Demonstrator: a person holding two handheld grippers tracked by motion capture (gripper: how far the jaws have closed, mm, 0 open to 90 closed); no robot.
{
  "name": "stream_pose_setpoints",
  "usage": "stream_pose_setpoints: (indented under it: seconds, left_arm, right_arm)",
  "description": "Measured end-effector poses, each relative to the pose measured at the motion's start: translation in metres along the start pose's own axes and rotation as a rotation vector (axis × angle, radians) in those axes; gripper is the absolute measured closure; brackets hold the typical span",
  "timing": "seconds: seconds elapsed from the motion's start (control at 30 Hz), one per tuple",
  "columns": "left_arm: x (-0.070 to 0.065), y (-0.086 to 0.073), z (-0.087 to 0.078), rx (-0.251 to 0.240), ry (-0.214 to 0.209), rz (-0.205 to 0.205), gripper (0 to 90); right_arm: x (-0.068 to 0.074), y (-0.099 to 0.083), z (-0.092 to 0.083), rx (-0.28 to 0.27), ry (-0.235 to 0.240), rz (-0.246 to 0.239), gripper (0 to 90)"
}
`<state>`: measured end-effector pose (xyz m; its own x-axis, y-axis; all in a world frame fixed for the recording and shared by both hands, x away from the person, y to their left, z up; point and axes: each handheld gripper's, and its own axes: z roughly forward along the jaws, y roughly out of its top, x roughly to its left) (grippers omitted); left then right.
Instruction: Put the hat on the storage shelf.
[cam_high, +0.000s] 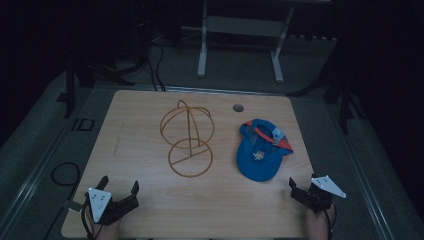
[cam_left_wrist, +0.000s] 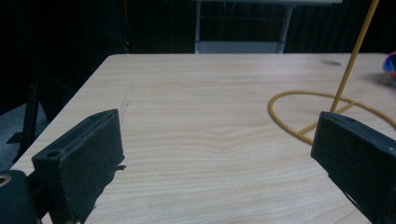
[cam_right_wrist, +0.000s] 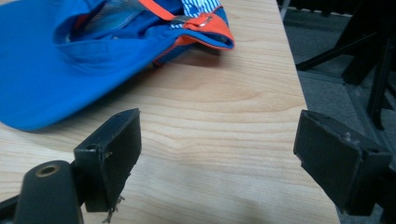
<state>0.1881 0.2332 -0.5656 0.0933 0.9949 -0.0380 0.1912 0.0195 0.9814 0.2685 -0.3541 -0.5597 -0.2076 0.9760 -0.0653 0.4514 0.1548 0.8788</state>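
Two open grippers wait at the near edge of the table (cam_high: 150, 200).

The wire stand (cam_high: 187, 140) sits mid-table; the blue cap (cam_high: 260, 150) lies upside down toward the right edge. The left gripper (cam_high: 119, 187) and right gripper (cam_high: 298, 189) gape wide, holding nothing. The light stand could tip if bumped; the floppy cap might slip out.
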Motion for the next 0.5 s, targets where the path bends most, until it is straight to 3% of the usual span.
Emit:
stream_pose_setpoints:
  seconds: [0.07,0.13,0.17,0.23,0.27,0.3,0.33,0.37,0.5]
  left_arm:
    - [-0.002,0.001,-0.001,-0.013,-0.023,-0.016,2.6]
    - [-0.004,0.002,-0.002,-0.014,-0.029,-0.016,2.6]
    - [-0.006,0.003,-0.002,-0.02,-0.05,-0.022,2.6]
    - [-0.006,0.003,-0.002,-0.02,-0.05,-0.022,2.6]
    - [-0.009,0.003,-0.003,-0.018,-0.098,-0.027,2.6]
    - [-0.009,0.003,-0.003,-0.018,-0.098,-0.027,2.6]
    - [-0.012,0.004,-0.002,-0.013,-0.138,-0.034,2.6]
    - [-0.013,0.005,-0.002,-0.015,-0.15,-0.033,2.6]
    - [-0.017,0.005,-0.002,-0.007,-0.166,-0.022,2.6]
  right_arm:
    - [0.002,0.008,-0.003,0.029,0.048,0.019,15.1]
    - [0.004,0.016,-0.004,0.056,0.051,-0.005,14.7]
    - [0.004,0.02,-0.005,0.065,0.068,-0.005,14.7]
    - [0.004,0.024,-0.006,0.074,0.094,0.008,14.7]
    - [0.003,0.032,-0.006,0.105,0.126,0.019,14.7]
    - [0.002,0.036,-0.007,0.107,0.135,0.018,14.7]
    - [0.002,0.039,-0.007,0.113,0.139,0.01,14.2]
    - [0.002,0.043,-0.007,0.116,0.136,0.0,13.7]
    - [0.001,0.059,-0.009,0.098,0.141,0.009,13.4]
